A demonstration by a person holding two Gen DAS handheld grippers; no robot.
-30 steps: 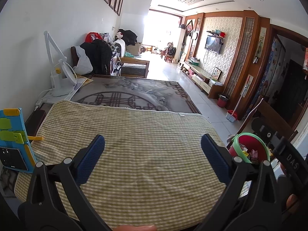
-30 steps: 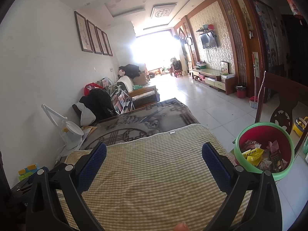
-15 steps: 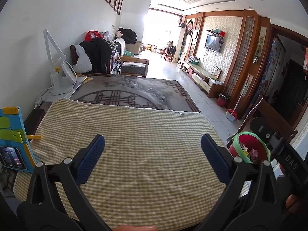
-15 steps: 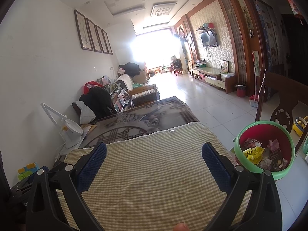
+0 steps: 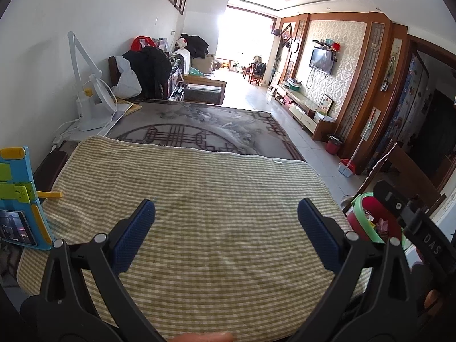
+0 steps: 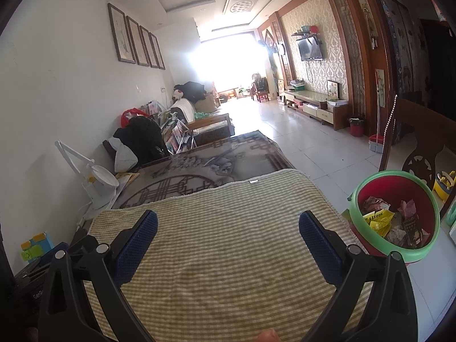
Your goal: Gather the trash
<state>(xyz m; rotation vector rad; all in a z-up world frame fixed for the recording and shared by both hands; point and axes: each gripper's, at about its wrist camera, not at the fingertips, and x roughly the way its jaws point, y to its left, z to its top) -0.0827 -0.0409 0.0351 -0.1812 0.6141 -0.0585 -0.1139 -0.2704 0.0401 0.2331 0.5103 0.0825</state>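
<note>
Trash in the bin, both claws empty

Trash is where you want it: crumpled wrappers and a yellow printed packet [image 6: 380,221] lie inside the round red plastic bin with the green rim [image 6: 367,229], which sits just off the right edge of the table, low enough to drop things into from the tabletop. In your left view the same bin [image 5: 363,213] peeks out behind the black body of your right tool.

Your left gripper [image 5: 226,232] hangs above the yellow-and-white checked cloth [image 5: 216,199] with its blue-padded fingers [image 5: 135,236] spread wide and nothing between them. Your right gripper [image 6: 228,240] does the same, jaws apart and empty, angled so the bin stays in sight on its right.

No loose scrap shows anywhere on the cloth, so judged from this, the collecting looks finished or close to it. Scan the far edge near the white folding desk lamp [image 5: 91,97] and beside the blue and yellow plastic phone stand [image 5: 20,199] at your left; both stand off the working area, probably to keep the cloth free for pickups.
</note>
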